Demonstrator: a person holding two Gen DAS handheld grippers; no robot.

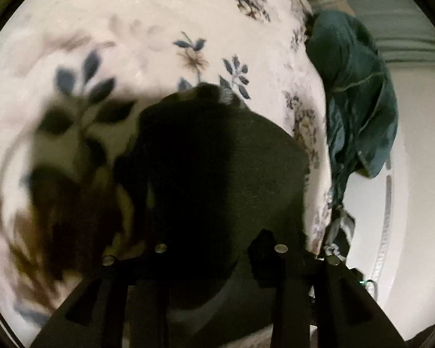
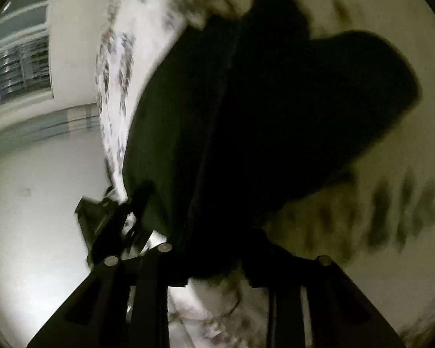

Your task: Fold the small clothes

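A small dark olive garment (image 1: 217, 159) lies on a white bedsheet with blue flower print (image 1: 148, 23). My left gripper (image 1: 217, 255) is right over its near edge, and the cloth fills the gap between the black fingers (image 1: 281, 261); whether they pinch it is hidden in shadow. In the right wrist view the same dark garment (image 2: 261, 121) fills the middle, and my right gripper (image 2: 217, 261) sits over its near edge with cloth between the fingers (image 2: 159, 258). The other gripper (image 2: 110, 220) shows at the garment's left edge.
A teal garment (image 1: 353, 92) is bunched at the bed's right edge. Beyond the edge are a pale floor (image 1: 420, 174) and a white wall (image 2: 29, 203) with a window (image 2: 23, 66).
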